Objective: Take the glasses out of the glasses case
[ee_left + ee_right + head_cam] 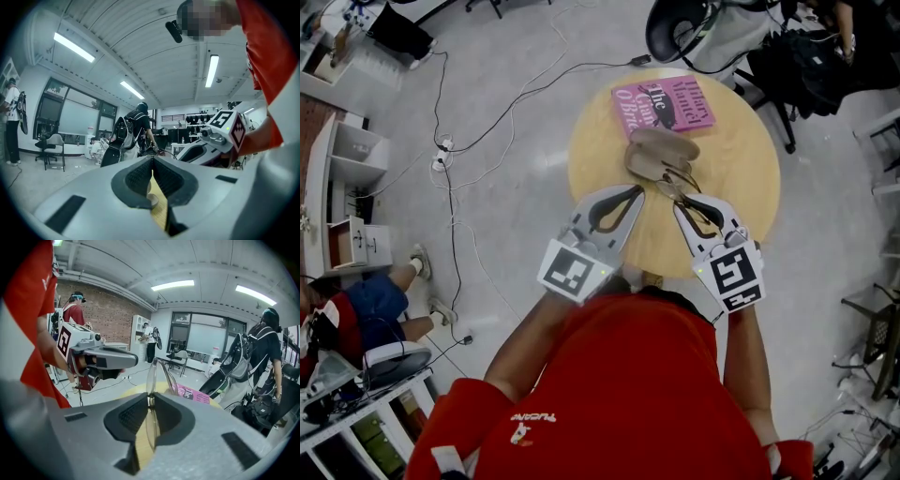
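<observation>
An open beige glasses case (656, 150) lies near the middle of the round wooden table (741, 159). Thin-framed glasses (679, 182) hang just in front of the case, and my right gripper (679, 204) is shut on them. In the right gripper view a clear lens (151, 376) stands upright, pinched between the jaws, with the rest of the glasses (165, 373) reaching forward. My left gripper (637, 193) sits just left of the case, its jaws together with nothing between them; in the left gripper view its pads (140, 176) meet at the tip.
A pink book (664, 105) lies at the table's far edge, also visible as the book (190, 393) beyond the jaws. Cables run over the floor on the left (450, 159). An office chair (694, 33) and bags stand behind the table. Other people stand around the room.
</observation>
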`<action>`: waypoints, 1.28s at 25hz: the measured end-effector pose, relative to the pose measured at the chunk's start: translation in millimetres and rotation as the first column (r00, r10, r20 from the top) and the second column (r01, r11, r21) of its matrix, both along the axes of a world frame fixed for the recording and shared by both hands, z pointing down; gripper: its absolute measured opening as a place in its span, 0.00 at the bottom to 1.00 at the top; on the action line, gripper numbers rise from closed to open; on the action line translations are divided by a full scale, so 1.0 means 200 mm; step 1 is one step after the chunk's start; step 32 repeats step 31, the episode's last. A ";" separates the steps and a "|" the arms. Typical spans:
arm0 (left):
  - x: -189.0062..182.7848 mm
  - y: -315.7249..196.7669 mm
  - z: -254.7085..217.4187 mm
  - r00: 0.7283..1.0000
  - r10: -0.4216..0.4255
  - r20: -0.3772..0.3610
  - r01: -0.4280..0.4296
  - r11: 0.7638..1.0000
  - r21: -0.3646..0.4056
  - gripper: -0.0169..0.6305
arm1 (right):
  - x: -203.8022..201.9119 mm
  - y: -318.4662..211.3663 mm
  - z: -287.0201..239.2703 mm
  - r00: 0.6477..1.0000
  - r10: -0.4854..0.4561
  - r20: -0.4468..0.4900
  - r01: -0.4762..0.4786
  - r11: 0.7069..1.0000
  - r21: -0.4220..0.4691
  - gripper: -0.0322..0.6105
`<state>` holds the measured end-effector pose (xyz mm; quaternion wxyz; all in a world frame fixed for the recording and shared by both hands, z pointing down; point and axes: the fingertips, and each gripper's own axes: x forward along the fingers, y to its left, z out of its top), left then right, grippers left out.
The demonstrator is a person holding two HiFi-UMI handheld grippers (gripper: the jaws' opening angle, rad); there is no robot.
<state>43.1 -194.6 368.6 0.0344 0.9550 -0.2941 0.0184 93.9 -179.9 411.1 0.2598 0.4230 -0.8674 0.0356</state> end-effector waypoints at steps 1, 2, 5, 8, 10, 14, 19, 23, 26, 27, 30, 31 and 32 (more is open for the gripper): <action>0.00 0.00 0.00 1.000 -0.001 0.000 0.001 1.000 0.001 0.05 | 0.00 0.00 0.00 1.000 -0.001 0.001 0.001 1.000 0.000 0.12; 0.00 0.00 0.00 1.000 -0.003 0.002 0.003 1.000 0.001 0.05 | 0.00 0.00 0.00 1.000 -0.003 0.001 0.003 1.000 0.002 0.12; 0.00 0.00 0.00 1.000 -0.008 0.004 0.008 1.000 -0.001 0.05 | 0.00 0.00 0.00 1.000 -0.009 -0.004 0.009 1.000 0.005 0.12; 0.00 0.01 0.00 1.000 -0.012 0.004 0.012 1.000 0.001 0.05 | -0.01 0.01 0.00 1.000 -0.019 -0.010 0.019 1.000 0.003 0.12; 0.00 0.01 -0.01 1.000 -0.014 0.000 0.014 1.000 0.001 0.05 | -0.01 0.01 0.00 1.000 -0.025 -0.011 0.025 1.000 0.002 0.12; -0.01 0.00 -0.01 1.000 -0.015 -0.005 0.015 1.000 0.003 0.05 | -0.03 0.01 0.00 0.999 -0.032 -0.014 0.032 0.999 0.001 0.12; 0.00 0.00 0.00 1.000 -0.016 -0.003 0.016 1.000 0.004 0.05 | -0.03 0.01 -0.01 0.999 -0.038 -0.013 0.038 0.999 0.004 0.12; 0.00 -0.01 -0.01 1.000 -0.016 -0.004 0.016 1.000 0.006 0.05 | -0.03 -0.01 -0.02 0.999 -0.043 -0.015 0.043 0.999 0.006 0.12; 0.00 -0.01 -0.01 1.000 -0.017 -0.003 0.017 1.000 0.002 0.05 | -0.03 -0.01 -0.02 0.999 -0.047 -0.018 0.048 0.999 0.007 0.12; 0.00 -0.01 -0.01 1.000 -0.016 -0.003 0.016 1.000 0.002 0.05 | -0.03 -0.01 -0.02 0.999 -0.049 -0.019 0.049 0.999 0.007 0.12; 0.01 0.00 -0.01 1.000 -0.014 -0.001 0.014 1.000 0.006 0.05 | -0.03 0.00 -0.02 0.998 -0.052 -0.023 0.052 0.999 0.009 0.12; 0.01 0.00 -0.01 1.000 -0.013 -0.001 0.013 1.000 0.008 0.05 | -0.03 0.00 -0.02 0.998 -0.053 -0.025 0.053 0.999 0.009 0.12; 0.01 0.00 -0.01 1.000 -0.013 -0.001 0.013 1.000 0.008 0.05 | -0.03 0.00 -0.02 0.998 -0.053 -0.025 0.053 0.999 0.009 0.12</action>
